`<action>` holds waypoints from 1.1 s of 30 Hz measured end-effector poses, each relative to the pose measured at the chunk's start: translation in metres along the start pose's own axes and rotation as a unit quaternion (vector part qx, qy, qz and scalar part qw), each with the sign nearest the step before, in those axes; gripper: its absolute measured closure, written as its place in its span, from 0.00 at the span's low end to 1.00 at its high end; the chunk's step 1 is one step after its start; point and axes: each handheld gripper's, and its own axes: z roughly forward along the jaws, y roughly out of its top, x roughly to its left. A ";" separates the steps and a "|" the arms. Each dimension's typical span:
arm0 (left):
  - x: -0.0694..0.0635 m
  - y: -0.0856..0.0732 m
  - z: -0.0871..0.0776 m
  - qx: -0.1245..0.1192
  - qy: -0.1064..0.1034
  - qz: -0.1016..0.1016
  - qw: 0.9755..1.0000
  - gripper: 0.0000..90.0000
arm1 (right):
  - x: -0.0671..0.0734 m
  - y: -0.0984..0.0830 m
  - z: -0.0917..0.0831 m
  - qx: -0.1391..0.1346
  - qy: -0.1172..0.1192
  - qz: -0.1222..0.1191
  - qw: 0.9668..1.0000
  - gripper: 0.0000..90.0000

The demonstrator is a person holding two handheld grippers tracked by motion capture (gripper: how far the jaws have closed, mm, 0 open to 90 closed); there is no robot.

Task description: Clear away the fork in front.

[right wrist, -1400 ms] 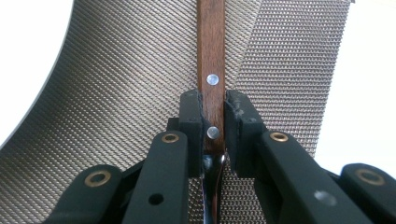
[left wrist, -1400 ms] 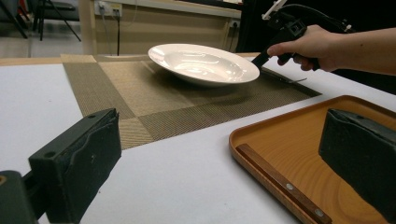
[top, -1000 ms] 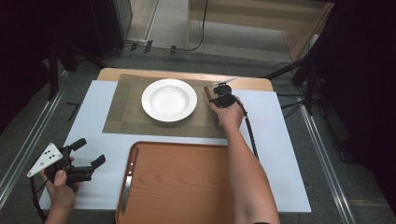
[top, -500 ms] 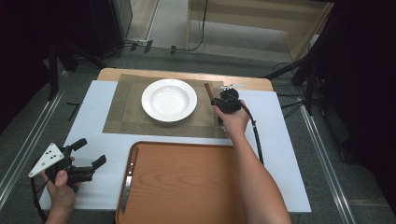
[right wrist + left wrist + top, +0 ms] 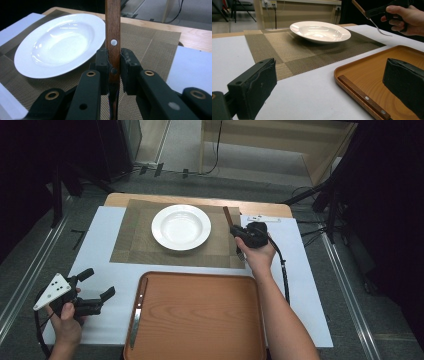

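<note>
- Wooden-handled fork (image 5: 113, 37) sits pinched between the pads of the right gripper (image 5: 113, 72), held above the mat (image 5: 140, 235) just right of the plate (image 5: 181, 226); in the left gripper view its tines (image 5: 384, 33) curve downward.
- Grip is narrow and near one rivet, so the fork could pivot or slip and drop onto the mat.
- Swinging left, the fork could knock the plate's rim.
- Left gripper (image 5: 95, 292) rests spread and empty at the near left, beside the tray (image 5: 200, 320).
- A knife (image 5: 138, 309) lies along the tray's left edge.
- White sheet (image 5: 95, 245) covers a wooden table; beyond it are grey floor, cables and dark stands.
</note>
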 end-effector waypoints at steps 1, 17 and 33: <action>0.000 0.000 0.000 -0.001 -0.002 0.000 1.000 0.00 | 0.000 -0.001 -0.003 -0.004 0.000 0.001 1.000 0.85; -0.027 0.018 0.017 0.007 -0.012 0.027 1.000 0.00 | 0.007 -0.028 -0.055 -0.058 0.026 -0.006 0.998 0.85; -0.060 0.039 0.040 0.013 -0.031 0.042 0.999 0.00 | 0.027 -0.047 -0.097 -0.096 0.049 -0.028 0.994 0.85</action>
